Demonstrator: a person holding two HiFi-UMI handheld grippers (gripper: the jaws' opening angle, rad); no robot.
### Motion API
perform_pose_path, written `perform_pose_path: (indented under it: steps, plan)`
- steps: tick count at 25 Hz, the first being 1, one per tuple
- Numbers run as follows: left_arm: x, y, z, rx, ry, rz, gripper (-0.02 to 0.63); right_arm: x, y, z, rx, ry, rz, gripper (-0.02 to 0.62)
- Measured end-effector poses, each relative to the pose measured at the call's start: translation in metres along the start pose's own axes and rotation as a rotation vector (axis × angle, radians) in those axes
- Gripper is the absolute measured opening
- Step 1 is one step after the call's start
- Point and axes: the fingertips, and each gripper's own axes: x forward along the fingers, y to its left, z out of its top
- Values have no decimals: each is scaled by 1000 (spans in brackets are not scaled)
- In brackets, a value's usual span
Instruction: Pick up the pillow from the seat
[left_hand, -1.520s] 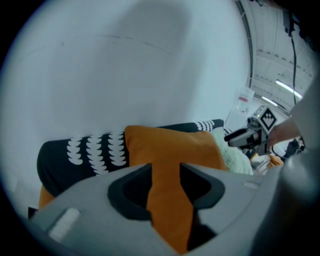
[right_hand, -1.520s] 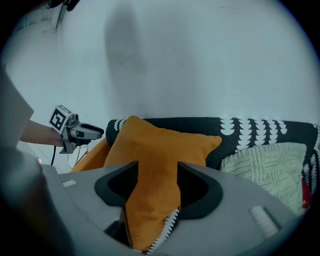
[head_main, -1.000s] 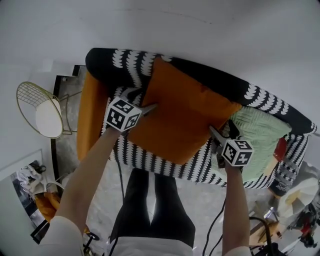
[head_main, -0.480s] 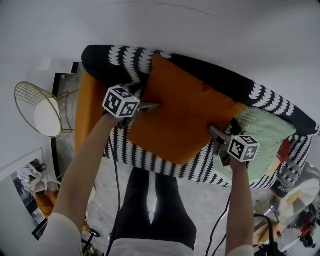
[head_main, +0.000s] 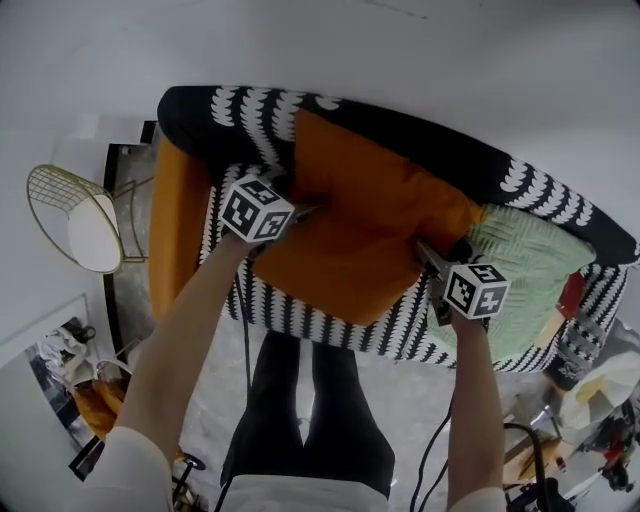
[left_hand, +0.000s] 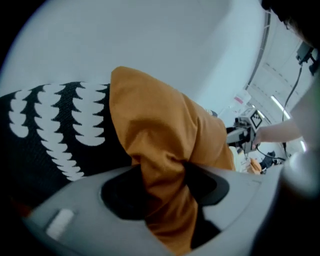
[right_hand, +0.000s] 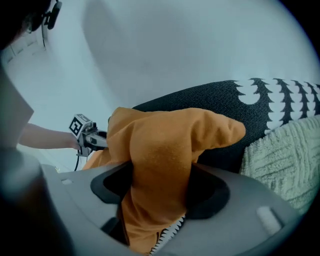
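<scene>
An orange pillow (head_main: 365, 235) leans against the back of a black seat with white leaf marks (head_main: 250, 125). My left gripper (head_main: 302, 211) is at the pillow's left edge. Its jaws are closing, and the orange fabric (left_hand: 160, 130) is bunched and pinched between them (left_hand: 165, 189). At the pillow's right edge, my right gripper (head_main: 424, 252) is closing its jaws too. A thick fold of the pillow (right_hand: 165, 150) fills the gap between those jaws (right_hand: 160, 196). The left gripper's marker cube (right_hand: 78, 125) shows beyond the pillow in the right gripper view.
A pale green knitted cushion (head_main: 525, 275) lies on the seat right of the pillow. An orange cloth (head_main: 180, 225) hangs over the seat's left arm. A gold wire stool (head_main: 75, 220) stands on the left. The person's dark legs (head_main: 305, 400) stand against the seat's front edge.
Both grippers have closed in on the pillow's side edges. The pillow now shows a crease across its middle and is bunched at both grips.
</scene>
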Motion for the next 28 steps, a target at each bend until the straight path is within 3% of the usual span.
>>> perform_pose_path:
  steps: [3, 7, 28]
  plan:
    - [-8, -8, -1, 6, -18, 9, 195, -6, 8, -1, -19, 0, -7, 262]
    - [-18, -18, 1, 48, -21, 40, 139, -12, 14, 2, -37, -7, -28, 229]
    - [-126, -95, 1, -5, -46, 107, 110, -91, 104, 20, -99, 7, 17, 199]
